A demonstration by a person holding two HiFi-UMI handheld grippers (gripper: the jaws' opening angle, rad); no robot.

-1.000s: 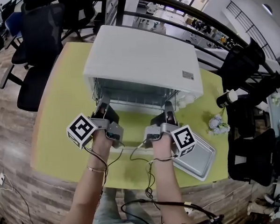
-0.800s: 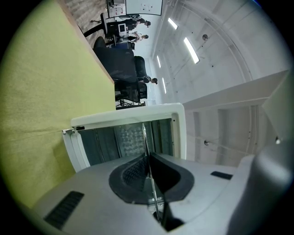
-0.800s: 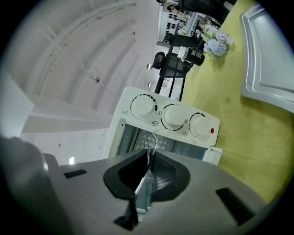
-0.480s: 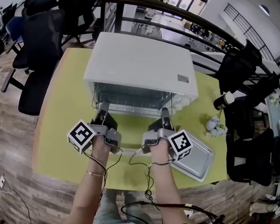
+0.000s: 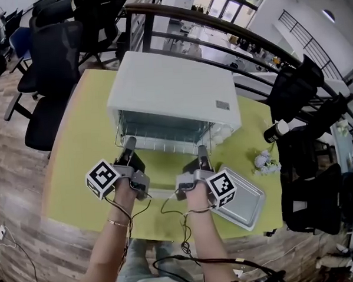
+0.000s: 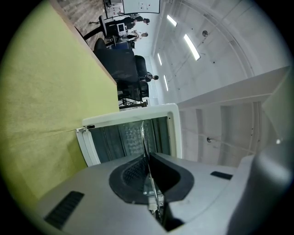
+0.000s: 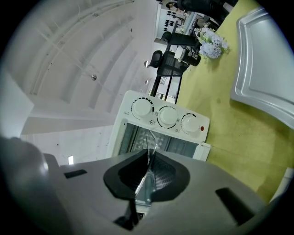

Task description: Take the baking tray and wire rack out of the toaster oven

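Open toaster oven (image 5: pixel 174 93) with wire rack (image 5: pixel 165 143) jutting out, baking tray (image 5: pixel 247 198) on tabletop (image 5: pixel 77 160), left tool (image 5: pixel 129 143) and right tool (image 5: pixel 202 149) level, pinched tight on rack's front edge

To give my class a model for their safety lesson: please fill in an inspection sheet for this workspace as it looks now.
Surface: yellow-green table, on a wood floor.
Job's things: wire rack at the mouth of the white toaster oven; baking tray already out on the table, right side.
Clutter: flower bunch and dark bottle near the right edge.
Grippers: left gripper and right gripper both shut on the rack's front wire.
Cables: leads trail from both grippers past the near edge.
Surroundings: black office chairs, railing behind.
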